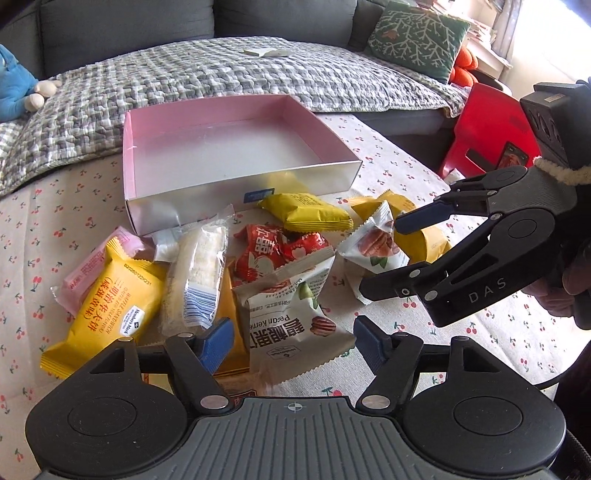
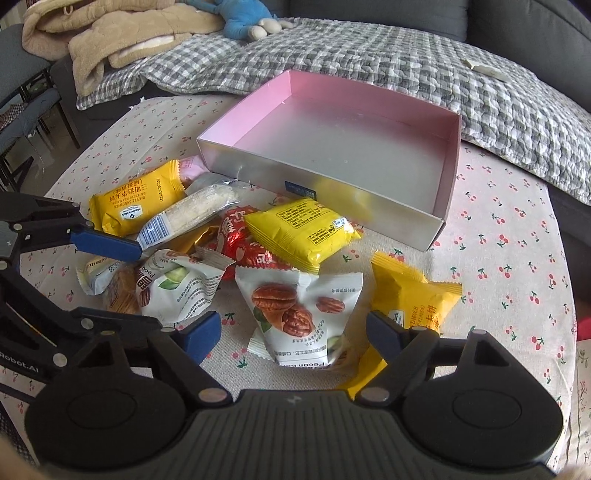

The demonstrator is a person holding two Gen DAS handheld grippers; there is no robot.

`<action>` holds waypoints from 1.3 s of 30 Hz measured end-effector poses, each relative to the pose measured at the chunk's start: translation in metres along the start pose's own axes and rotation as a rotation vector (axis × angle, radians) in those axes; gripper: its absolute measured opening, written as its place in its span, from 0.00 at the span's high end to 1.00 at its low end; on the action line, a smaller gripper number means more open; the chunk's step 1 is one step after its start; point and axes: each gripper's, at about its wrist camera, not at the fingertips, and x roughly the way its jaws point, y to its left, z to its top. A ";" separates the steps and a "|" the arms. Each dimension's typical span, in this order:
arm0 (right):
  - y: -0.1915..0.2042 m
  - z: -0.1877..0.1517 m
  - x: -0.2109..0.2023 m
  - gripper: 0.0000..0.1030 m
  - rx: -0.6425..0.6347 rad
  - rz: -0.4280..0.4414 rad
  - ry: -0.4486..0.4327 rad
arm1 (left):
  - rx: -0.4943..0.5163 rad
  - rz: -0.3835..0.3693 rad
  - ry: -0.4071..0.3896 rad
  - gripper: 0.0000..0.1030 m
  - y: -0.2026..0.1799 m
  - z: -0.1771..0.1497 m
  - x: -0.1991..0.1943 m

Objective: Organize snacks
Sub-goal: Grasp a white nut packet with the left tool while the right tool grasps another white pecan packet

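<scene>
A pile of wrapped snacks lies on the cherry-print tablecloth before an empty pink-lined box (image 1: 236,147) (image 2: 354,147). My left gripper (image 1: 293,345) is open, its jaws on either side of a white pecan kernel packet (image 1: 295,325). Beside it lie a yellow waffle packet (image 1: 107,306), a clear-wrapped white bar (image 1: 197,273) and a red packet (image 1: 273,247). My right gripper (image 2: 293,332) is open over another pecan packet (image 2: 295,314), with a yellow packet (image 2: 413,299) at its right finger. The right gripper also shows in the left wrist view (image 1: 388,254).
A sofa with a grey checked blanket (image 1: 221,70) runs behind the table. A blue plush toy (image 2: 243,18) and a beige blanket (image 2: 110,33) lie on it. A red stool (image 1: 480,125) stands at the right. More yellow packets (image 2: 299,229) lie near the box.
</scene>
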 end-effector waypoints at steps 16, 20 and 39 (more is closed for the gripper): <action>0.002 0.000 0.020 0.45 0.018 -0.037 0.024 | 0.000 0.004 -0.048 0.41 -0.007 -0.003 0.016; 0.001 0.001 0.016 0.53 0.041 -0.044 0.008 | 0.015 0.014 -0.051 0.40 -0.010 -0.003 0.015; -0.003 0.007 -0.006 0.56 0.084 -0.036 -0.061 | 0.090 0.077 -0.082 0.42 -0.023 -0.005 0.022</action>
